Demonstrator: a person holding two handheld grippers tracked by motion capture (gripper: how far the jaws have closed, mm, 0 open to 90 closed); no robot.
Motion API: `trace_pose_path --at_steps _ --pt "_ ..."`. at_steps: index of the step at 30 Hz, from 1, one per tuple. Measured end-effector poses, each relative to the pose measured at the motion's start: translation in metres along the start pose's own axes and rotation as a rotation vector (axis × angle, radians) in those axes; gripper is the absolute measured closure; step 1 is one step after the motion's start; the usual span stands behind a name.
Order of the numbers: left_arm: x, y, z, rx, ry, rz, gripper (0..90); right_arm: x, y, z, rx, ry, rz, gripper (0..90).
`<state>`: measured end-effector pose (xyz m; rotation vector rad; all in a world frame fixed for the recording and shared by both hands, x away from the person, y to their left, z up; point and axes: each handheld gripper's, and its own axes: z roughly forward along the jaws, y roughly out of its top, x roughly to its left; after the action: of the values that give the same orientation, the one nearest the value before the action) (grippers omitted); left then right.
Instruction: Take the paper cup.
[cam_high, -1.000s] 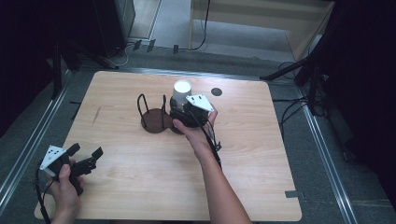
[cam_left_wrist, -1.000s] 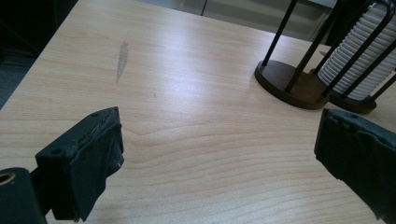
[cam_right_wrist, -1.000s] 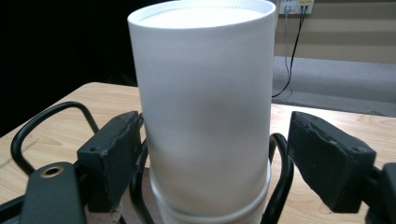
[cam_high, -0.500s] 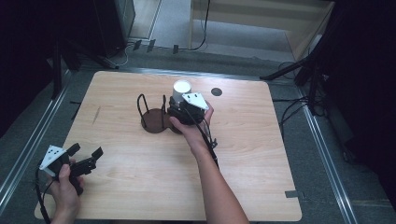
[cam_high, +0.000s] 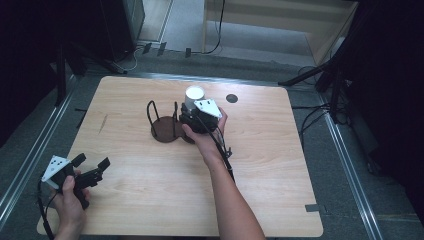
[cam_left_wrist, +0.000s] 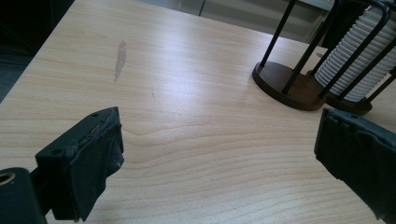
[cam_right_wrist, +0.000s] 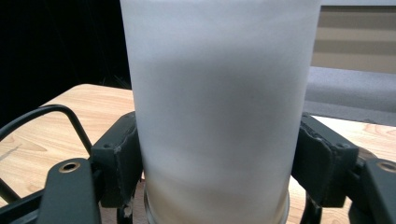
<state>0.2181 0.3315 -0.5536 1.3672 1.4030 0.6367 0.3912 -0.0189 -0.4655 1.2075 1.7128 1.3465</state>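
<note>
Wooden table (cam_high: 150, 200) carries everything, and it has a pale scratch mark (cam_left_wrist: 120, 59) ahead of the left jaws. Next in size is a dark wire holder (cam_high: 165, 124) with round bases, standing just to the left of the right gripper (cam_high: 197, 117). In the left gripper view a ribbed white stack (cam_left_wrist: 357, 60) stands inside one wire cage of this holder, far ahead of the left jaws. A frosted white cup (cam_right_wrist: 219, 107) stands upright between the right jaws, which pinch it from both sides. The left gripper (cam_high: 90, 172) is near the table's front-left corner, its jaws spread wide with nothing between them.
</note>
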Motion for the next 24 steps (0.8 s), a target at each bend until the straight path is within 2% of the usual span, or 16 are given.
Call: trace_pose_path --at_steps 2,6,10,20,24 --pt "0.0 0.0 0.0 -0.001 -0.001 -0.001 1.5 -0.001 0.0 0.0 0.0 0.001 0.005 25.0" --pt "0.0 0.0 0.0 -0.002 -0.001 -0.004 1.5 0.0 0.001 -0.002 -0.009 -0.008 -0.022 25.8" --pt "0.0 0.0 0.0 -0.003 0.0 -0.004 1.5 -0.001 0.006 -0.005 -0.034 -0.005 -0.006 27.1" --pt "0.0 0.0 0.0 -0.002 0.0 -0.005 1.5 0.0 0.019 -0.011 -0.063 0.011 -0.003 28.3" --pt "0.0 0.0 0.0 -0.002 0.0 -0.006 1.5 -0.001 0.019 -0.01 -0.053 0.013 0.012 28.2"
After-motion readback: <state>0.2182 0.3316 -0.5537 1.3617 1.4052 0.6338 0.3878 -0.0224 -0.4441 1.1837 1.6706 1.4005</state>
